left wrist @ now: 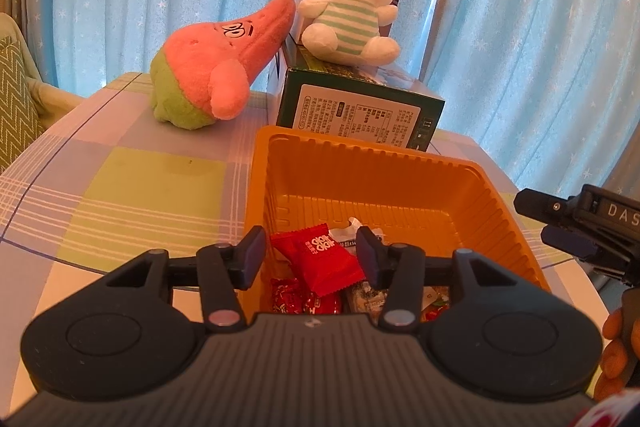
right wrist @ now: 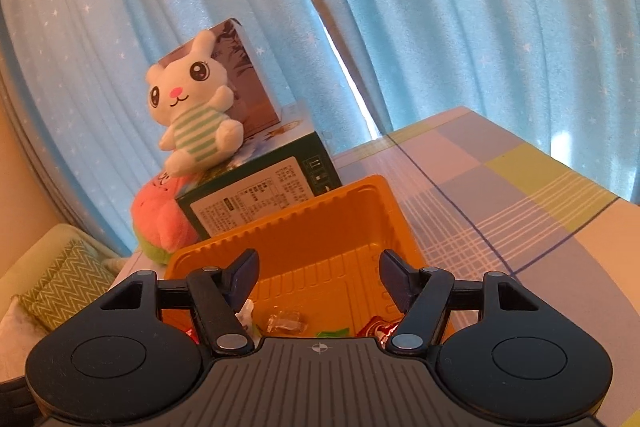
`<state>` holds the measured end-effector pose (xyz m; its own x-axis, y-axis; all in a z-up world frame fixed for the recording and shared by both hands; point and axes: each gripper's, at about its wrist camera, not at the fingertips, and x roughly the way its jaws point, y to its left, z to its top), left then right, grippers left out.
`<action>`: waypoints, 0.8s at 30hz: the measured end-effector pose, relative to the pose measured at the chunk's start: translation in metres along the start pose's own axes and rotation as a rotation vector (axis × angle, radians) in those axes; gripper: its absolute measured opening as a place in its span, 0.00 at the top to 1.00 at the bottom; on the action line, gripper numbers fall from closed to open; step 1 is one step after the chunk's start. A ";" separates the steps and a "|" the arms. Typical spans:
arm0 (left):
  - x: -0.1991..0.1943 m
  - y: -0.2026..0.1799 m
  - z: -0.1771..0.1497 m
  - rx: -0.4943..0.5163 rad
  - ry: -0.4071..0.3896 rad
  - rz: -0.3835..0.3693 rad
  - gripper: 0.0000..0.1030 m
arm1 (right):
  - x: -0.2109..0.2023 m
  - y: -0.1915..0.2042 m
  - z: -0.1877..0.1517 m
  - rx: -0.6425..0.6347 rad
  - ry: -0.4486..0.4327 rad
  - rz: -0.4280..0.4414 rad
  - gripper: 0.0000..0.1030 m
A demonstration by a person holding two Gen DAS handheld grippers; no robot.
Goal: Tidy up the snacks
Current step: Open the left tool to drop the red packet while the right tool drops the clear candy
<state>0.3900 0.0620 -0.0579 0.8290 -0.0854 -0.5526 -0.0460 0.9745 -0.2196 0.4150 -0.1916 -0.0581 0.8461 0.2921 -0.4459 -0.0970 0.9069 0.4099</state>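
Faintly, "DAS" on right gripper [left wrist: 560,227], green box [left wrist: 360,111] label unreadable

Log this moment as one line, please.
left tool: open, over orange plastic tray | right tool: open, empty, over tray | red foil snack packet: in tray among other wrapped snacks
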 end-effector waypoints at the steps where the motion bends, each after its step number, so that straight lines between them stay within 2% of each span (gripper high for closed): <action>1: 0.000 0.000 0.000 0.001 0.000 0.002 0.53 | 0.000 0.001 0.000 -0.004 0.001 -0.002 0.35; 11: -0.001 -0.001 -0.001 0.012 -0.006 0.027 0.36 | 0.001 0.008 -0.005 -0.069 0.012 -0.030 0.35; 16: -0.003 -0.001 -0.002 0.027 -0.018 0.040 0.22 | 0.003 0.010 -0.008 -0.101 0.030 -0.042 0.35; 24: -0.007 -0.002 -0.004 0.066 -0.049 0.081 0.10 | 0.003 0.015 -0.013 -0.180 0.038 -0.064 0.34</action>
<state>0.3820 0.0599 -0.0569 0.8502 0.0031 -0.5264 -0.0788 0.9895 -0.1213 0.4093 -0.1733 -0.0638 0.8338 0.2398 -0.4973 -0.1385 0.9628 0.2320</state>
